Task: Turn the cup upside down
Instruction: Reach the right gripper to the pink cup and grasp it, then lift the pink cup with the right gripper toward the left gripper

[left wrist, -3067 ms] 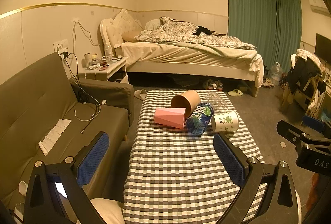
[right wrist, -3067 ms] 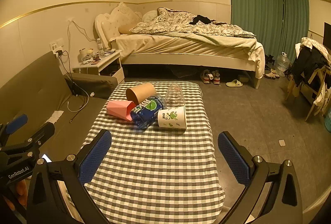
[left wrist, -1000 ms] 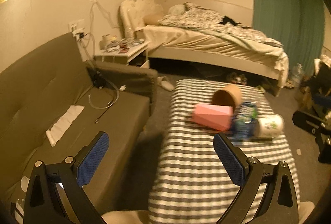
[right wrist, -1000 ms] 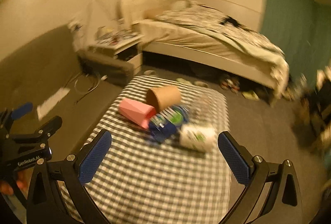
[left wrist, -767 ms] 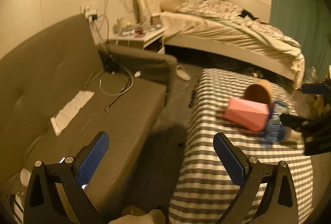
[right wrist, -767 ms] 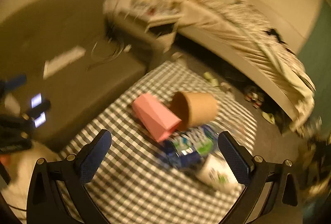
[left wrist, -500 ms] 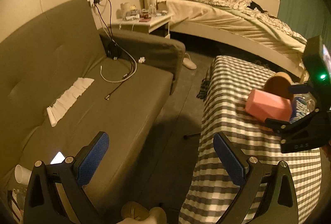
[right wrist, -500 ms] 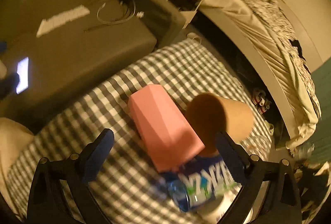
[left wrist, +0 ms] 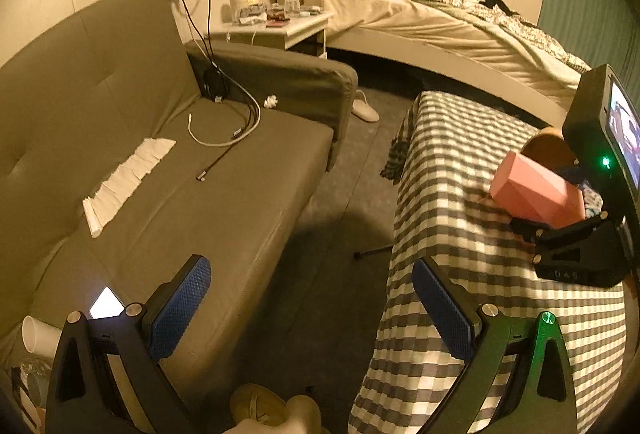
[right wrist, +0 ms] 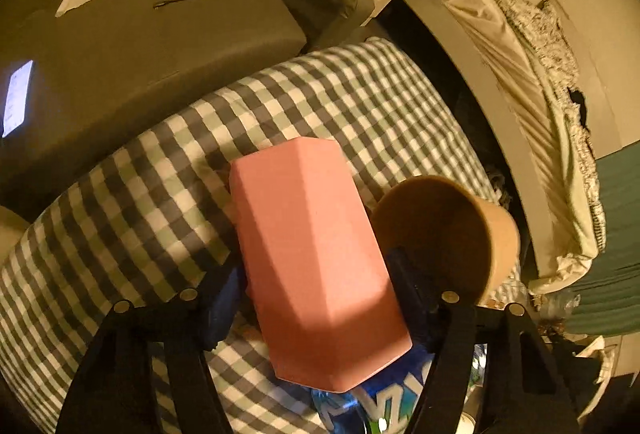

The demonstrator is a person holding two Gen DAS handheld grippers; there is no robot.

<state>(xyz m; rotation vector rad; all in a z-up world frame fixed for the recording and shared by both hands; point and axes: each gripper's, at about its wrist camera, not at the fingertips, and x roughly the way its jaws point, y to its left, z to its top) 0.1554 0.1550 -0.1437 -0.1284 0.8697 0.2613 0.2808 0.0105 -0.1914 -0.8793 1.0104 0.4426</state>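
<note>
Left wrist view: the left gripper (left wrist: 310,300) fills the bottom of the frame with its blue pads spread wide and nothing between them, pointing at the floor gap between the grey sofa (left wrist: 168,137) on the left and the checked table (left wrist: 472,242) on the right. At the right edge of the frame the pink cup (left wrist: 536,189) lies on its side on the cloth, with the black body of the right gripper (left wrist: 568,234) against its near end and a brown cup (left wrist: 550,149) just behind it.

Right wrist view: the pink cup (right wrist: 316,266) lies lengthwise in the centre of the frame, its wider end toward the camera. The right gripper (right wrist: 316,294) straddles it, one blue finger (right wrist: 224,298) at its left flank, the other at its right. The jaws look closed on the cup, though the contact lines are hidden under its faceted sides, so firm pressure is only likely. The brown cup (right wrist: 444,230) lies on its side just right of it, mouth toward the lens, and a blue-labelled bottle (right wrist: 380,402) sits beneath the pink cup's near end at the bottom of the frame.

The risks, as I judge them: the cup tapers and has flat facets, so a pad seated on an edge could let it twist or squirt out during the turn. Swinging it upright could also knock the brown cup (it would roll freely) or drag the bottle.
</note>
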